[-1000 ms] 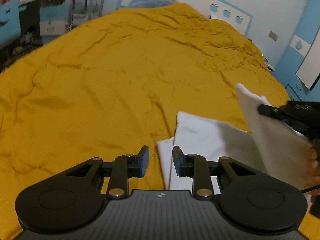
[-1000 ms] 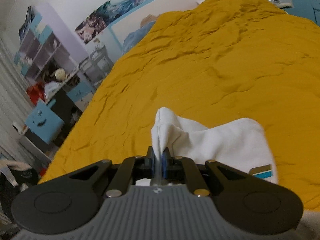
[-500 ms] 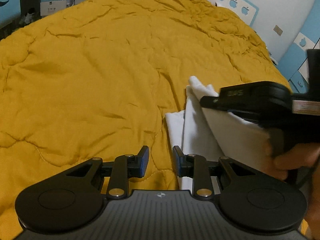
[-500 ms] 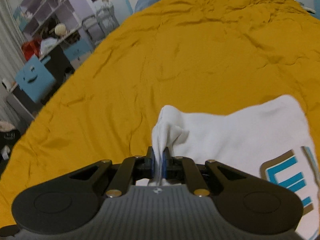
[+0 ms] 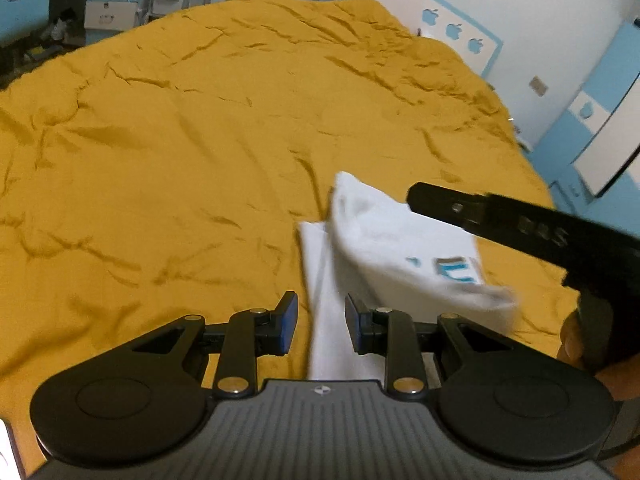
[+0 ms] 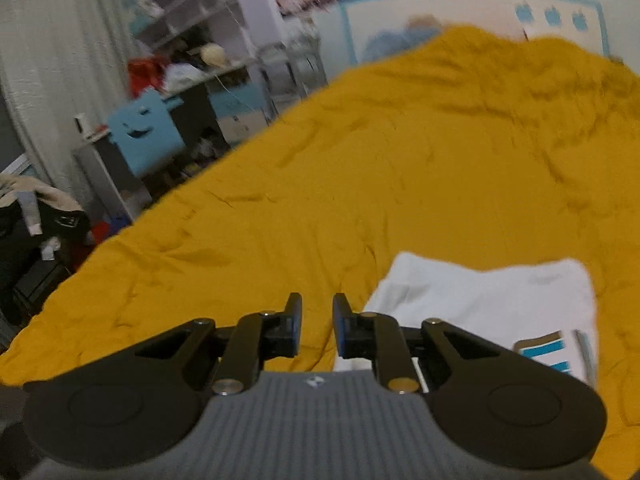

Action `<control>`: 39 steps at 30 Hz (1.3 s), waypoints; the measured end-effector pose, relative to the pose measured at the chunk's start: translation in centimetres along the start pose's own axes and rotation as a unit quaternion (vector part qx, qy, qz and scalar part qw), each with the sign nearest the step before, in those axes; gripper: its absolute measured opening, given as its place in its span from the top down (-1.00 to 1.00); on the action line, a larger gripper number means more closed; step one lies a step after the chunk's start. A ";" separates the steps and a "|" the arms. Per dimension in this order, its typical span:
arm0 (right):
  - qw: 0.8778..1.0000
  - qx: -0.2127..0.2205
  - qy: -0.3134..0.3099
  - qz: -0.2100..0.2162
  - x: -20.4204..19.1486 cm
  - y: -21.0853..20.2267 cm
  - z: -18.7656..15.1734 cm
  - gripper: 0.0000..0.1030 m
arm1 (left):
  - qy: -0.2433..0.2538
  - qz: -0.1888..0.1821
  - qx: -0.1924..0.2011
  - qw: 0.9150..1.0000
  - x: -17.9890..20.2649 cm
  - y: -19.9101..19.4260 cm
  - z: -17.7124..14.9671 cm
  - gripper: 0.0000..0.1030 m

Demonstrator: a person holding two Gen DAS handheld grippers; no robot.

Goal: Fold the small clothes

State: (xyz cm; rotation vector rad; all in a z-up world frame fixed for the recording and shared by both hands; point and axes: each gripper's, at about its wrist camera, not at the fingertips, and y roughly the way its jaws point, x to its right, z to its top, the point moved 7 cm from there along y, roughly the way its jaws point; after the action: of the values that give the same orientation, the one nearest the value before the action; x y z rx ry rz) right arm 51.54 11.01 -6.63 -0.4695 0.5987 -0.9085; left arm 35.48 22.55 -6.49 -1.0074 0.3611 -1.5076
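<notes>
Soft white cloth garment (image 5: 404,248) on matt, wrinkled mustard quilt (image 5: 200,140).

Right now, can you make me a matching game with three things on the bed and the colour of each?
Things:
1. bed cover
2. folded shirt
3. pads on the left tool's fingers

Colours:
A. blue
B. mustard yellow
C. white with blue stripes printed on it

Pairs: 1-B, 2-C, 3-A
</notes>
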 end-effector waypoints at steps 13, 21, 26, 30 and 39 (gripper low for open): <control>0.997 0.002 0.019 -0.077 7.4 -10.7 -8.4 0.66 | -0.140 -0.155 0.011 0.978 -1.9 -3.0 -5.3 -0.30; 0.989 -0.053 0.044 -0.129 12.7 -12.4 -15.4 0.55 | -0.203 -0.187 -0.008 0.961 -2.3 -0.3 -7.5 -0.43; 0.988 -0.059 0.050 -0.133 13.5 -12.4 -16.6 0.52 | -0.212 -0.184 -0.009 0.960 -1.2 2.9 -6.8 -0.43; 0.990 -0.058 0.033 -0.128 12.9 -12.7 -16.9 0.29 | -0.218 -0.162 -0.028 0.962 -1.0 6.0 -6.0 -0.43; 0.990 -0.069 0.004 -0.119 11.9 -11.5 -17.4 -0.03 | -0.159 -0.163 0.001 0.974 0.2 5.6 -4.1 0.70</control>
State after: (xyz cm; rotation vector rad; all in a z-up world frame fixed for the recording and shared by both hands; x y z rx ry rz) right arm 39.03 -7.21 -15.87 -0.6728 0.6251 -1.1006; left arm 36.03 19.79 -12.86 -1.3314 -0.0364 -1.5994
